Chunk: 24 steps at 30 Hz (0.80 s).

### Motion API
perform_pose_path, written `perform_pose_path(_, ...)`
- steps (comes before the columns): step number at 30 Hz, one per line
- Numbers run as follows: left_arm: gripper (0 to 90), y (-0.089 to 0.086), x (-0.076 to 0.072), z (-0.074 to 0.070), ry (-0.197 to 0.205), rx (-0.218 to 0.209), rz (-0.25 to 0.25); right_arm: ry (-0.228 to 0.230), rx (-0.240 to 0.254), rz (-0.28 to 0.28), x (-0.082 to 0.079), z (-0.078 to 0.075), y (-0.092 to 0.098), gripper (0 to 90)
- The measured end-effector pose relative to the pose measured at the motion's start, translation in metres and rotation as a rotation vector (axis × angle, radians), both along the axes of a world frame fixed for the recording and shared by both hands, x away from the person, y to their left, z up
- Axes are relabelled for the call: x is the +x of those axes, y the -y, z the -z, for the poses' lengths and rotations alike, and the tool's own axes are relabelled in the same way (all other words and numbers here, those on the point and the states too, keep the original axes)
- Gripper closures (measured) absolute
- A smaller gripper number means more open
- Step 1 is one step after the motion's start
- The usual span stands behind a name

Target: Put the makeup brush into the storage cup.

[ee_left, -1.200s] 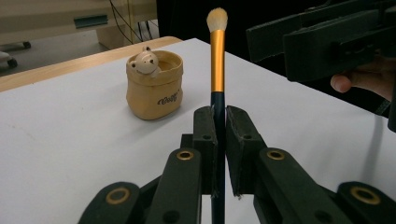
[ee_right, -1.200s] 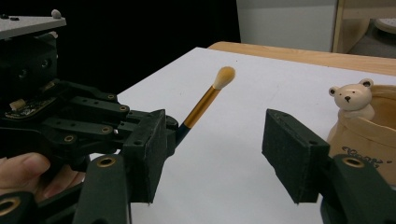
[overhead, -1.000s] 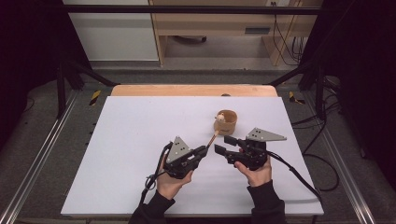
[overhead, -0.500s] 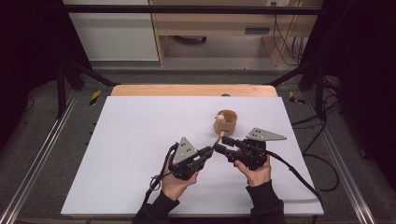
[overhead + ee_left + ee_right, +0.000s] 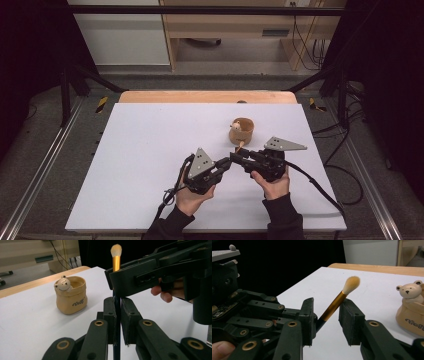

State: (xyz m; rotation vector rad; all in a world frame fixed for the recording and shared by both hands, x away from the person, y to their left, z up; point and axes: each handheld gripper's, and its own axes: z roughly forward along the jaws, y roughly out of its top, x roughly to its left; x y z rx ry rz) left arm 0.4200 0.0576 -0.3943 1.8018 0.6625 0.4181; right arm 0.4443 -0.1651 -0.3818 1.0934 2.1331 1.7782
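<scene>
Jaws around brush [image 5: 338,301]; bear figure [image 5: 62,283] perhaps inside pot [image 5: 71,298].

Brush [image 5: 336,303]: cream bristle tuft, gold ferrule, dark blue-black handle. Cup [image 5: 71,295]: tan, beige bear head on its rim, dark lettering on its side. My left claw [image 5: 117,315] and right claw [image 5: 325,320]: black, brass-coloured rivets. Worktop [image 5: 150,145]: white, with a light wood far edge.

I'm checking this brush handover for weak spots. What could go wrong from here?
1. The right gripper has just been closing around the makeup brush, but a gap remains at one pad; if the left gripper lets go early, the brush may drop.
2. The bear-shaped pot stands close; a swing could knock it.
</scene>
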Motion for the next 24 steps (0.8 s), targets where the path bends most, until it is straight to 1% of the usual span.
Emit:
perform_pose_path(6,82.6,0.0013,-0.0008,0.0002,0.003,0.001,-0.001,0.004,0.011,0.001,-0.0002,0.0,0.0,70.7)
perform_pose_path(11,82.5,0.0024,-0.0008,0.0004,0.007,0.0,-0.003,0.0,0.024,-0.006,-0.0009,-0.0004,0.0003,79.1)
perform_pose_path(12,82.6,0.0028,-0.0008,0.0006,0.007,-0.001,-0.002,0.003,0.029,-0.011,-0.0009,-0.0003,0.0006,81.0)
perform_pose_path(14,82.6,0.0035,-0.0009,0.0009,0.006,0.003,-0.004,-0.005,0.044,-0.025,-0.0016,-0.0004,0.0,83.4)
perform_pose_path(17,82.5,0.0036,-0.0008,0.0009,0.005,0.001,0.0,0.004,0.041,-0.027,-0.0016,0.0,0.0004,83.9)
perform_pose_path(24,82.2,0.0041,0.0014,0.0007,-0.011,0.013,0.009,0.003,0.03,-0.025,-0.0019,0.0001,0.0001,84.1)
